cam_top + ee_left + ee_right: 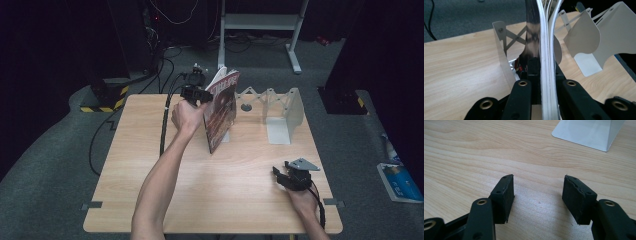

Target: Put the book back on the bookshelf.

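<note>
A magazine (221, 112) with a dark red cover stands tilted on its lower corner on the wooden table (150, 190), beside a white expandable book rack (280, 112). My left gripper (200, 92) is shut on the magazine's upper spine edge. In the left gripper view the white page edges (546, 62) and the dark cover (532, 37) run up from between the closed jaws, with the rack's white plates (586, 37) behind them. My right gripper (286, 176) rests low at the table's front right, open, with bare wood between its pads (505, 196).
The rack's right end plate (287, 120) and its foot (589, 132) stand on the table behind my right gripper. Cables (165, 120) trail off the table's far left edge. A metal stand (260, 22) is on the floor beyond, and a blue and white item (400, 182) lies on the floor at the right.
</note>
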